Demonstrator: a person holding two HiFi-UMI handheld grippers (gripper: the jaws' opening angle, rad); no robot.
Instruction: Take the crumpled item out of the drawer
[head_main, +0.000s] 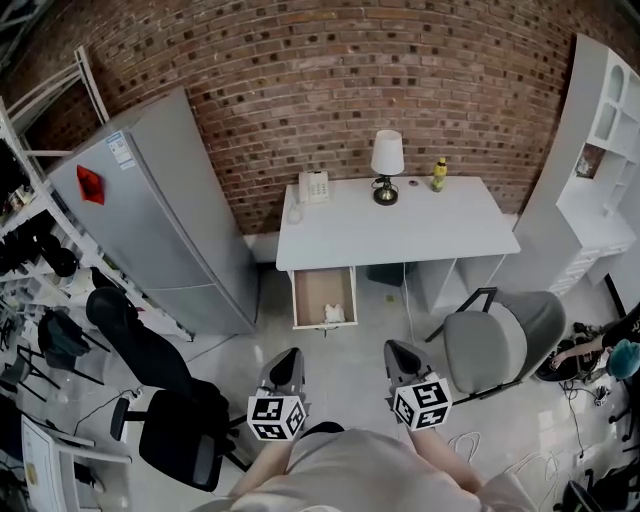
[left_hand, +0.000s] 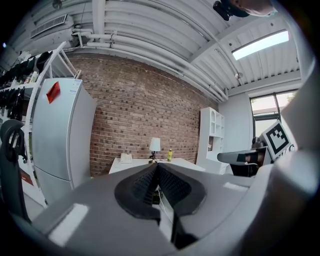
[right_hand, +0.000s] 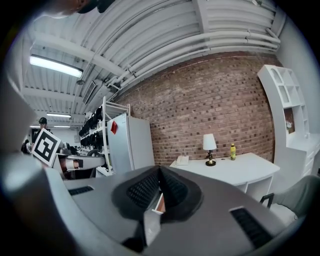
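Observation:
A white desk (head_main: 420, 235) stands against the brick wall, with its drawer (head_main: 322, 290) pulled open at the left front. A small pale crumpled item (head_main: 334, 314) lies in the drawer's near right corner. My left gripper (head_main: 290, 362) and right gripper (head_main: 396, 355) hover side by side over the floor, well short of the drawer. Both are shut with nothing between the jaws. In the left gripper view the left gripper (left_hand: 157, 167) points at the desk (left_hand: 172, 162); in the right gripper view the right gripper (right_hand: 160, 170) points the same way, with the desk (right_hand: 235, 167) to its right.
On the desk stand a lamp (head_main: 387, 165), a telephone (head_main: 313, 186) and a yellow bottle (head_main: 439, 173). A grey fridge (head_main: 150, 215) is left of the desk. A grey chair (head_main: 500, 345) stands at right, black chairs (head_main: 150, 370) at left, a white shelf unit (head_main: 600, 160) at far right.

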